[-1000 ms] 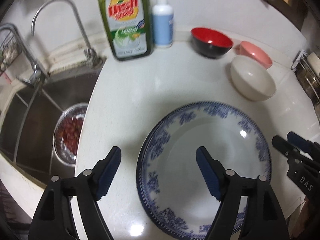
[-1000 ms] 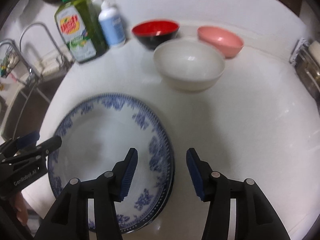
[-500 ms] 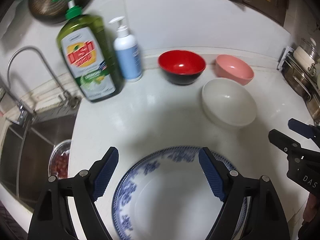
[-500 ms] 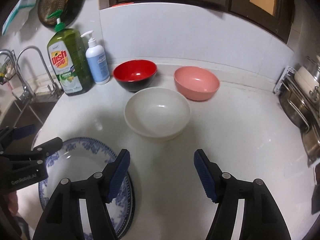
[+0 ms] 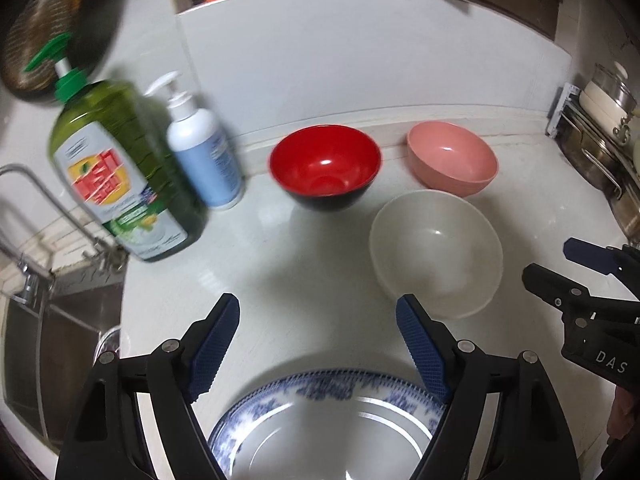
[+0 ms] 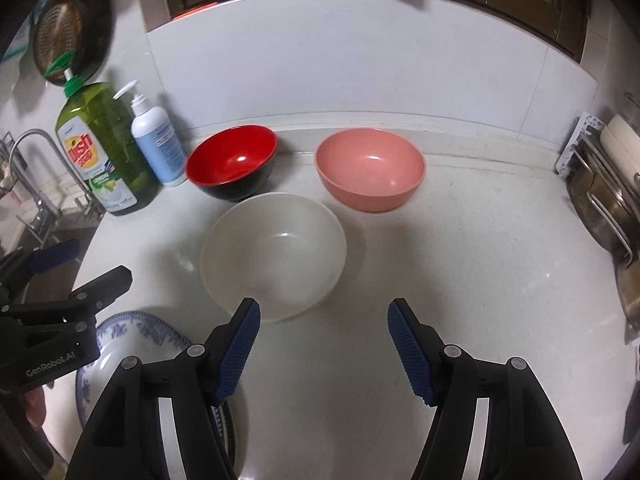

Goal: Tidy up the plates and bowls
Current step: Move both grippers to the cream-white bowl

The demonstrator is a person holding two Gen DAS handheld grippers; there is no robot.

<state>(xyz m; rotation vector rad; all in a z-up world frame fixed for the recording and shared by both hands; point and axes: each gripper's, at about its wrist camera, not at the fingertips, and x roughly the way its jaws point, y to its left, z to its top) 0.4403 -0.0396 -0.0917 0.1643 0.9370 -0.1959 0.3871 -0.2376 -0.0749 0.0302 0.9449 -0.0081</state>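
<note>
A blue-patterned white plate [image 5: 324, 428] lies at the counter's near edge, below my open, empty left gripper [image 5: 318, 344]; it also shows in the right wrist view [image 6: 132, 336]. A white bowl [image 5: 436, 252] [image 6: 274, 256] stands in the middle, just beyond my open, empty right gripper [image 6: 324, 344]. A red-and-black bowl [image 5: 325, 168] [image 6: 232, 162] and a pink bowl [image 5: 452, 158] [image 6: 370, 168] stand behind it near the wall. The right gripper shows at the left wrist view's right edge [image 5: 568, 264]. The left gripper shows at the right wrist view's left edge [image 6: 76, 268].
A green dish-soap bottle [image 5: 116, 176] [image 6: 102, 148] and a white pump bottle [image 5: 204, 152] [image 6: 158, 146] stand at the back left. A sink with a tap [image 5: 36, 264] lies left. A metal rack with pots [image 6: 604, 200] stands at the right.
Both grippers have pulled back and tilted up from the plate. The plate has slid to the bottom of both views and the bowls fill the middle. The right gripper's jaws have widened.
</note>
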